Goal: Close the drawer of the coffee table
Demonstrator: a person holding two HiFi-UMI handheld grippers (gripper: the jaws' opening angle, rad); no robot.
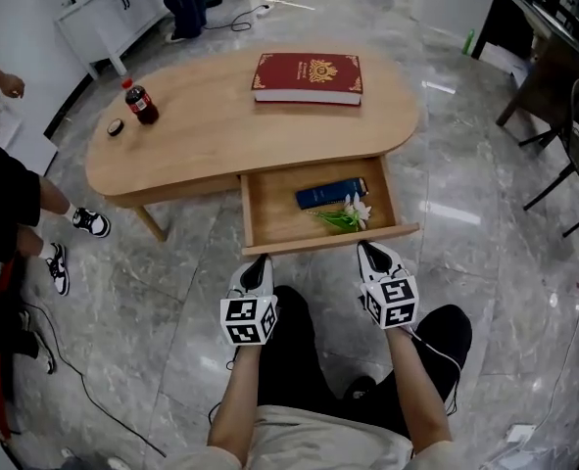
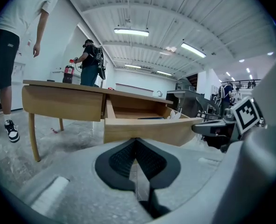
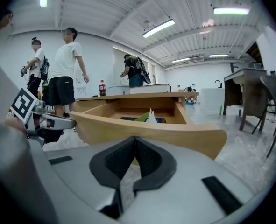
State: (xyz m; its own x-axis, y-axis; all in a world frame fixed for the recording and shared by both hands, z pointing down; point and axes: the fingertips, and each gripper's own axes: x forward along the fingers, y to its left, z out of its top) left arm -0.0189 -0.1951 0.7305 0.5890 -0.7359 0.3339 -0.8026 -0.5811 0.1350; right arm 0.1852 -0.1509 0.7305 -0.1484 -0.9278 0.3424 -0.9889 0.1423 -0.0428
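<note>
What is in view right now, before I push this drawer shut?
coffee table: one, light wood, centre of the floor
drawer: one, light wood, pulled open toward the person
blue book: one, inside the drawer
flowers: one sprig, white with green stems, in the drawer beside the blue book
red book: one, on the tabletop's far side
cola bottle: one, dark with red cap, upright at the tabletop's left end
small round thing: one, dark, beside the cola bottle
bystanders: at least two, left edge and top
left gripper: grey, jaws together, near the drawer front
right gripper: grey, jaws together, near the drawer front
</note>
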